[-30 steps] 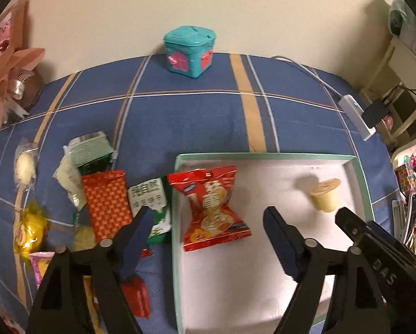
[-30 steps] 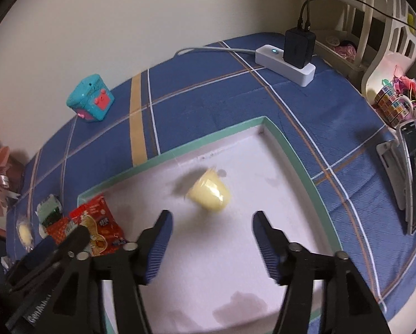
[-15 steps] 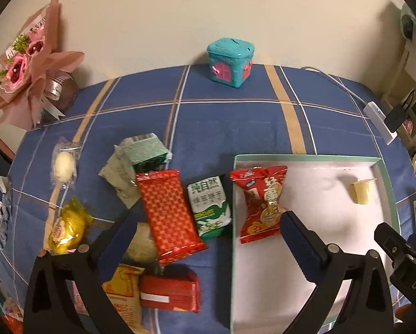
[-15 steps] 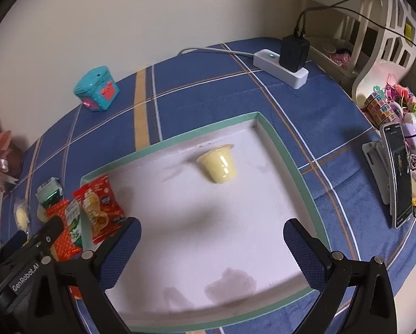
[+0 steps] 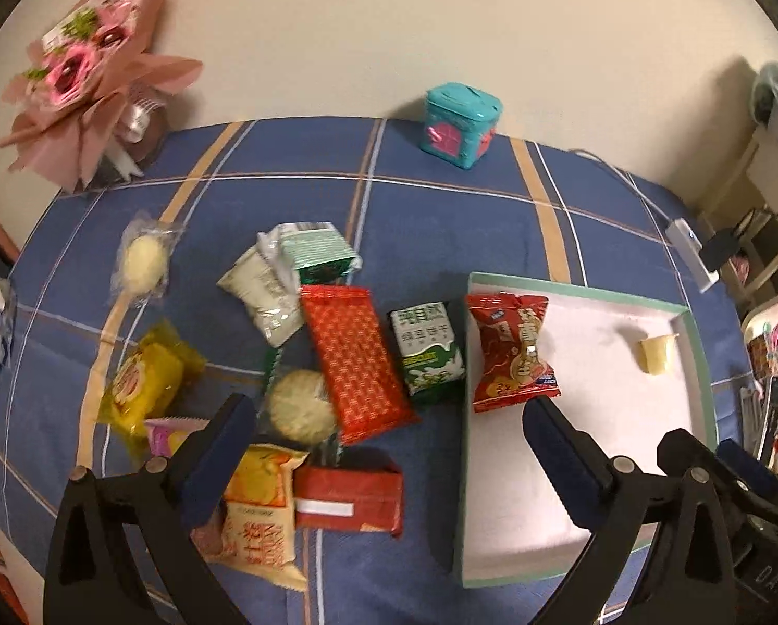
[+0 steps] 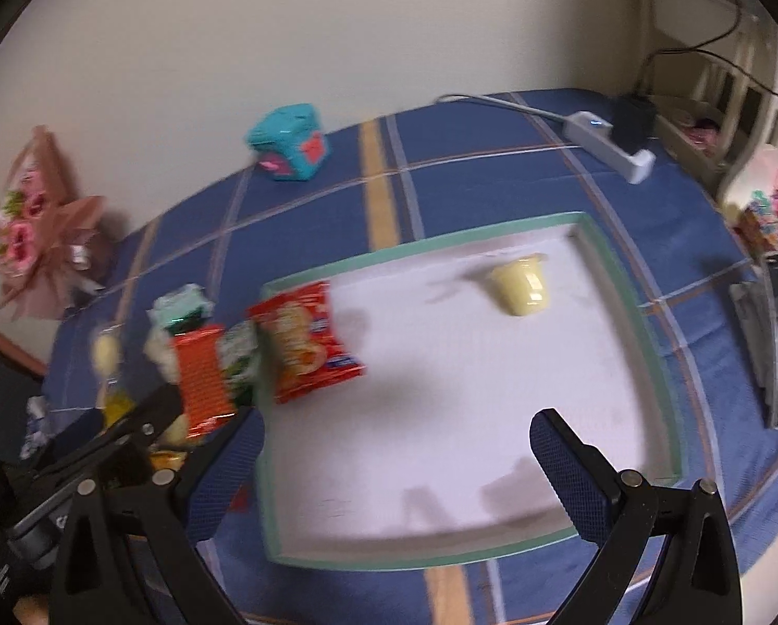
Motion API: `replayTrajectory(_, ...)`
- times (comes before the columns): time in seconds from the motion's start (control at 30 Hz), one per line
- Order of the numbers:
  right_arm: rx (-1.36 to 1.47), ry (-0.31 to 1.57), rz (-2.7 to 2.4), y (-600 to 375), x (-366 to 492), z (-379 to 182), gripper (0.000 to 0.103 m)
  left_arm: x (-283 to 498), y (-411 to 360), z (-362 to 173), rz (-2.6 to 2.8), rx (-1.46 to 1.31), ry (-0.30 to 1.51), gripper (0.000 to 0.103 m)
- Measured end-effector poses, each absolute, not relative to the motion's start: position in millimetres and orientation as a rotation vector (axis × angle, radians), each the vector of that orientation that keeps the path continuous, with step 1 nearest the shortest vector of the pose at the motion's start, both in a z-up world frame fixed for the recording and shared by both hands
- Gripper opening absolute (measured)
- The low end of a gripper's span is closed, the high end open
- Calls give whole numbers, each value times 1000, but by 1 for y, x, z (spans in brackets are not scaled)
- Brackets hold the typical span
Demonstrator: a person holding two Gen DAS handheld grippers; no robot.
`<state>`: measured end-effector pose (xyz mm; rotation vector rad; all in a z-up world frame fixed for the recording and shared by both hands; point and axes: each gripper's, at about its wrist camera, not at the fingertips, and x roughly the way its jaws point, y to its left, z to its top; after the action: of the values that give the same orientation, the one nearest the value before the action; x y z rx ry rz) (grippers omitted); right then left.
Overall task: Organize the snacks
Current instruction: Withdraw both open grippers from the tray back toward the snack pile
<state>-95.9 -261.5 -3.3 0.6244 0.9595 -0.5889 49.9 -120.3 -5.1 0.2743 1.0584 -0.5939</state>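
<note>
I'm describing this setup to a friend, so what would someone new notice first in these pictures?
Probably the heap of bright snack packets scattered on the blue plaid tablecloth, left of the shallow green-rimmed tray. Inside the tray lie only a red snack bag at its left edge and a small yellow jelly cup near the far right corner. At the back, a teal toy box and a pink bouquet stand against the wall.

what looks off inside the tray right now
The small yellow cup lies tipped on its side near the far corner of the tray rather than upright. The red snack bag sits against the tray's left rim. Nothing looks spilled.
</note>
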Motion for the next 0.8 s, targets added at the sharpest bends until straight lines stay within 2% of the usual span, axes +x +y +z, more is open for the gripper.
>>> replayTrajectory(0.43,565,955,-549,-224,-81,4,102,62,-70,-7,-471,250,1112,102)
replayTrajectory(0.8,488,1098,-460,-169,-48,-18,102,87,-13,-23,-357,160,1218,102)
